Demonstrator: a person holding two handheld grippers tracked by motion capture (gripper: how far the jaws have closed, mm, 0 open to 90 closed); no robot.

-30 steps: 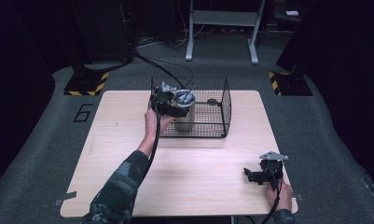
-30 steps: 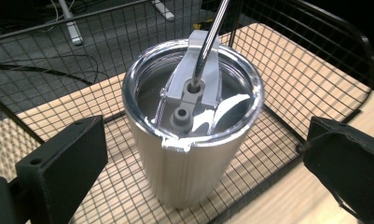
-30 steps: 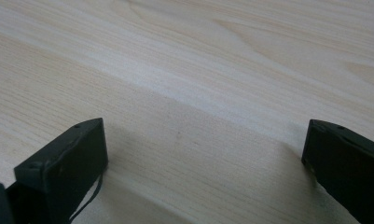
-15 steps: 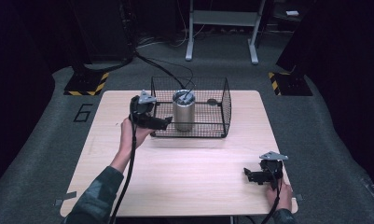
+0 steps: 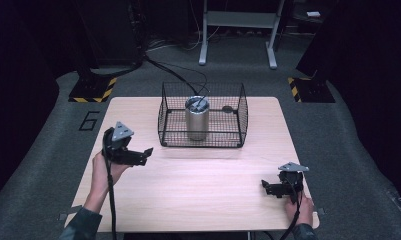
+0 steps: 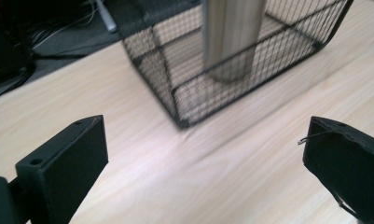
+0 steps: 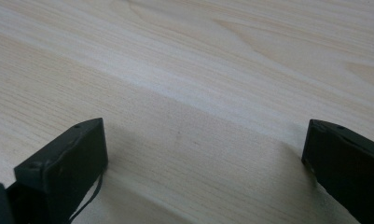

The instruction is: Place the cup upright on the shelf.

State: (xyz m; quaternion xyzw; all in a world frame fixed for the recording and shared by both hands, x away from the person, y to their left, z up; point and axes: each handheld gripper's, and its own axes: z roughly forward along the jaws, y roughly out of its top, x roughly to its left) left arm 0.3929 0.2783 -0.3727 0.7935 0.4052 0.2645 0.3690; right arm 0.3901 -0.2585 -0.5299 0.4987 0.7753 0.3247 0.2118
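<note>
Standing upright inside the black wire basket [image 5: 240,117] at the far middle of the bench [image 5: 208,185], the metal cup [image 5: 197,118] has a thin dark stick resting across its open top. Left of the basket and nearer the person, the left hand-held gripper [image 5: 147,151] hovers above the wood, released, jaws spread wide and empty, pointing toward the basket's near left corner, well apart from the cup. At the bench's near right corner, the right hand-held gripper [image 5: 264,186] sits low over bare wood, likewise spread open and holding nothing.
</note>
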